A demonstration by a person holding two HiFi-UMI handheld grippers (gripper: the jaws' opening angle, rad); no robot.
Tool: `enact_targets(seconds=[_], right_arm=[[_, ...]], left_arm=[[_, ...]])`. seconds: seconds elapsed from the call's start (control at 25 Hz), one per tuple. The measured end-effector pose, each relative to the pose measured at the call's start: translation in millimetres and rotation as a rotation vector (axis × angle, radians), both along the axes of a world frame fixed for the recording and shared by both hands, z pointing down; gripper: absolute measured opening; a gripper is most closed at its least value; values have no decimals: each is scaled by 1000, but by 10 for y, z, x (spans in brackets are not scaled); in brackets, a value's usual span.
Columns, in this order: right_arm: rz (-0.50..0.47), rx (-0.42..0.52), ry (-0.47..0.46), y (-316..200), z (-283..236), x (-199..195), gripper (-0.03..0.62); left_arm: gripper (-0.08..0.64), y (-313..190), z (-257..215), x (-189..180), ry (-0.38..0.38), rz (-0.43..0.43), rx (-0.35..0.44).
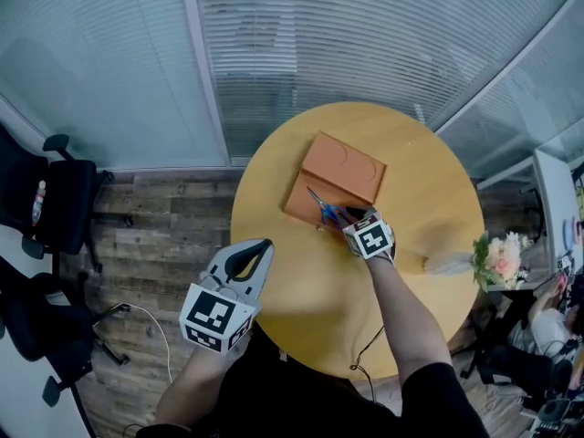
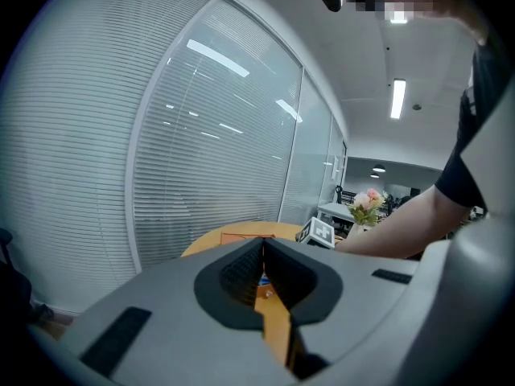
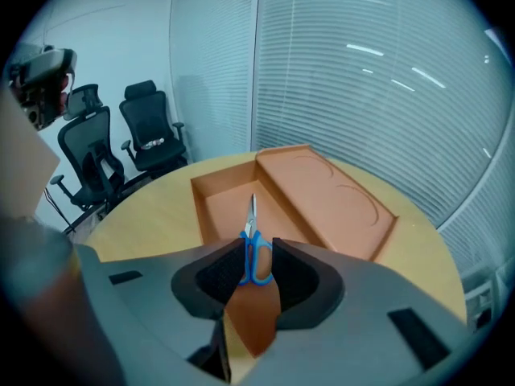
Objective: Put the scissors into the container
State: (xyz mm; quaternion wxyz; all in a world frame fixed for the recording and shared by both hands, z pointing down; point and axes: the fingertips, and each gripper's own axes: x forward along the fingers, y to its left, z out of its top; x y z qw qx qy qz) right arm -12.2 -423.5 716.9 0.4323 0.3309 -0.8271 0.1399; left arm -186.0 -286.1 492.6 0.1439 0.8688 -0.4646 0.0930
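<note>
An orange container (image 1: 339, 168) lies on the round yellow table (image 1: 429, 199); its open compartment (image 3: 225, 203) sits left of a flat lid part (image 3: 326, 191). The scissors (image 3: 254, 252), with blue handles and short steel blades, point forward over the open compartment. My right gripper (image 3: 256, 248) is shut on their handles, and in the head view it (image 1: 345, 215) hovers at the container's near edge with the scissors (image 1: 321, 203) sticking out over it. My left gripper (image 1: 258, 246) is shut and empty, held at the table's left edge. In its own view the left gripper (image 2: 262, 248) has its jaws touching.
A vase of pink flowers (image 1: 497, 259) stands at the table's right edge. Black office chairs (image 1: 57, 199) stand on the wooden floor to the left. Glass walls with blinds (image 1: 347, 35) run behind the table. Another person (image 1: 547, 327) sits at the far right.
</note>
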Motion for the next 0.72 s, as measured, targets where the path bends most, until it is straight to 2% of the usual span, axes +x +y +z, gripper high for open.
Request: enact_targets(seconds=[0.16, 0.28, 0.44, 0.6, 0.72], right_arm=[[77, 68, -71, 108, -426, 192, 104], [109, 122, -163, 246, -821, 270, 98], [109, 173, -268, 508, -1309, 342, 97], [104, 207, -327, 784, -1679, 457, 92], [87, 242, -361, 1000, -1947, 543, 83]], left_arm=[[12, 50, -135, -4, 12, 23, 23], [12, 73, -238, 45, 23, 55, 45], [12, 110, -355, 179, 39, 112, 66], [12, 151, -452, 329, 38, 155, 79], [12, 190, -514, 399, 23, 156, 85]])
